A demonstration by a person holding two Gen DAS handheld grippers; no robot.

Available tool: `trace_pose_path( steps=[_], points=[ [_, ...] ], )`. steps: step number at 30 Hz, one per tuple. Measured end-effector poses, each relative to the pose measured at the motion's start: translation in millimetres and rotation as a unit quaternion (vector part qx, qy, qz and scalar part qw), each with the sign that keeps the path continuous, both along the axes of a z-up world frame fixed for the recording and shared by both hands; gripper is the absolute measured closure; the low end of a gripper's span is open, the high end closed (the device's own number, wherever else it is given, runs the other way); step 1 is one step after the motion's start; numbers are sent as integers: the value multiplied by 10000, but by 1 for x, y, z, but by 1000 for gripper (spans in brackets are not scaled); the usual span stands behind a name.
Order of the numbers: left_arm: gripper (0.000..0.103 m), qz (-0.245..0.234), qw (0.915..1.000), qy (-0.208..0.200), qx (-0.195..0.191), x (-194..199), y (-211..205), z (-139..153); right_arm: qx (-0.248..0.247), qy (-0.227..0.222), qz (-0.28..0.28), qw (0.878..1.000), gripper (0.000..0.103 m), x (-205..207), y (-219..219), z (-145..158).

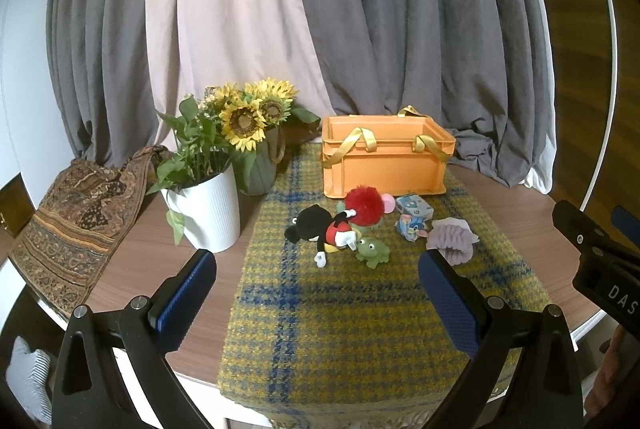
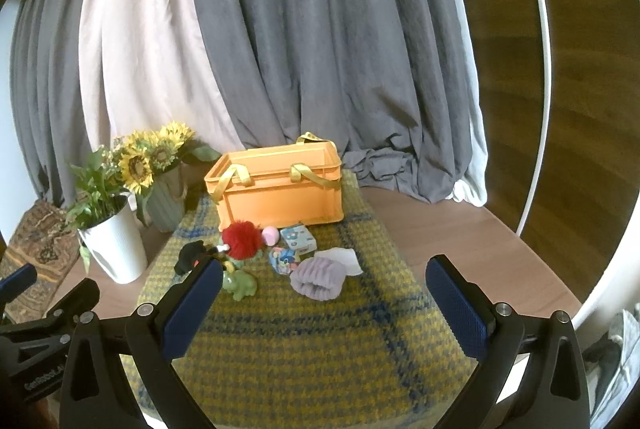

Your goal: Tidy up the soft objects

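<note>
An orange crate with yellow handles stands at the back of a yellow-and-blue plaid cloth. In front of it lie a black-and-red mouse plush, a red pompom, a green frog, two small patterned cubes and a lilac fluffy band. My left gripper is open, short of the toys. My right gripper is open too, nothing between its fingers.
A white pot of greenery and a green vase of sunflowers stand left of the cloth. A patterned brown fabric hangs over the round table's left edge. Grey and pink curtains hang behind.
</note>
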State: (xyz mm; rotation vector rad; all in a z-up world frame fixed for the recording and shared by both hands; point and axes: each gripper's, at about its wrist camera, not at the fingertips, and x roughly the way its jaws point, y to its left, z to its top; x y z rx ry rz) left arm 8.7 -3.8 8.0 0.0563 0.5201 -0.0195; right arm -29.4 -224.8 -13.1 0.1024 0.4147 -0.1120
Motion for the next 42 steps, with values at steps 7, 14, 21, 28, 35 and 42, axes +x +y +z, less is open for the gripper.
trace_pose_path(
  steps=[7,14,21,28,35,42],
  points=[
    [0,-42,10000,23,15,2,-3,0,-2,-8,-5,10000,0,1,0,0],
    [0,-50,10000,26,4,4,-4,0,-6,-6,8,10000,0,4,-1,2],
    [0,-87,10000,43,-17,5,-4,-1,-8,-10,10,10000,0,4,-1,1],
    [0,-136,9999,10,-58,6,-1,1,-11,-15,9,10000,0,3,1,0],
    [0,-159,9999,1,-62,8,1,0,-2,-8,23,10000,0,5,1,0],
    [0,-151,9999,-7,-29,8,1,-1,-2,-5,17,10000,0,6,2,0]
  ],
)
